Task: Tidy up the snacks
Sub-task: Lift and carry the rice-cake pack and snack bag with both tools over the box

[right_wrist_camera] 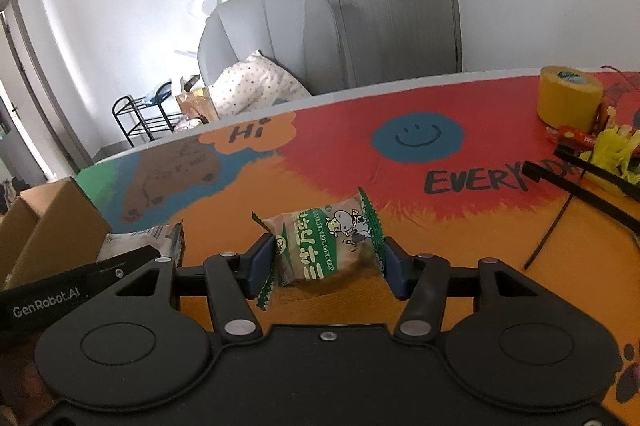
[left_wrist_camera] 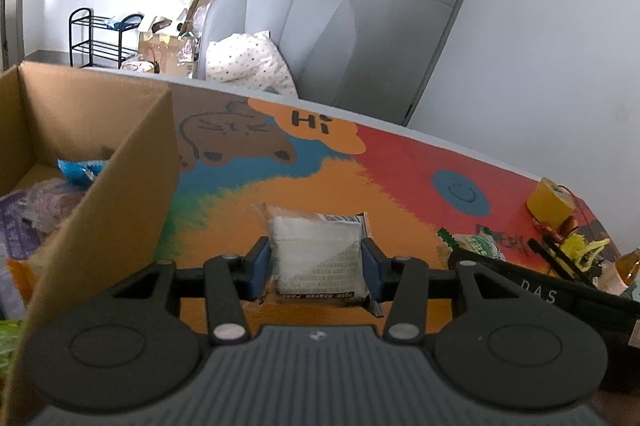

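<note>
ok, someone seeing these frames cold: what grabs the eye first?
Probably the loud tablecloth, orange and red with a blue smiley and "Hi" bubble. Then the snacks: the left gripper has its pads against a white packet, the right gripper brackets a green-and-tan packet. A cardboard box on the left already holds wrappers.

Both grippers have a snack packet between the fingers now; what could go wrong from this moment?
1. The left gripper holds the white packet beside the tall wall of the cardboard box; the packet may catch on this wall on its way in.
2. The right gripper pinches the green packet partly by its crinkled edges, so it could slip or twist.
3. The two grippers are close and might bump.
</note>
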Tool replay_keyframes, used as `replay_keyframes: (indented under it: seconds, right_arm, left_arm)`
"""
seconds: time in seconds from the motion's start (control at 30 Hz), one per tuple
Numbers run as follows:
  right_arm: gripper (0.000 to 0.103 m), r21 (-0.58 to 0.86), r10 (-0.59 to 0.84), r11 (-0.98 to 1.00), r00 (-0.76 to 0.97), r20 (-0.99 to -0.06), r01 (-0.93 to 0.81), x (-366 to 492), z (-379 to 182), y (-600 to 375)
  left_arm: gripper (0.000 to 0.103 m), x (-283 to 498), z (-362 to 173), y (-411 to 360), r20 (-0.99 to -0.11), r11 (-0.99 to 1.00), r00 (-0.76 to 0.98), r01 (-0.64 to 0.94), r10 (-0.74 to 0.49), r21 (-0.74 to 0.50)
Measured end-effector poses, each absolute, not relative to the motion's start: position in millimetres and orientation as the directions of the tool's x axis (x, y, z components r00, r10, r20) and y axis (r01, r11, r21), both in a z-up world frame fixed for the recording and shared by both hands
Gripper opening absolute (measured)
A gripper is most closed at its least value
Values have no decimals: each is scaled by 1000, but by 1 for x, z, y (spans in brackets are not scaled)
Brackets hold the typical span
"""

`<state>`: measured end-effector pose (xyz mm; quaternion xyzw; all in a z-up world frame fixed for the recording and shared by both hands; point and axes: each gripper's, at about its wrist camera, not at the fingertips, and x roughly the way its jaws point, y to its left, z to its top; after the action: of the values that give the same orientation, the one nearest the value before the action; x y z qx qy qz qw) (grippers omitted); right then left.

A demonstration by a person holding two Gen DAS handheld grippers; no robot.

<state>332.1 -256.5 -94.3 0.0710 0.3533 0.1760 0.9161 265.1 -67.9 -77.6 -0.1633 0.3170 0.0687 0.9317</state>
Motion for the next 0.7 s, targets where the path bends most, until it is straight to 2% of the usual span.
replay_keyframes:
  seconds: [0.7]
  right_arm:
    - [55,272,452,892,721,-526,-361,289,-50,-228]
  left_arm:
    - [46,224,-23,-47,-522,942,852,-209,43,-262]
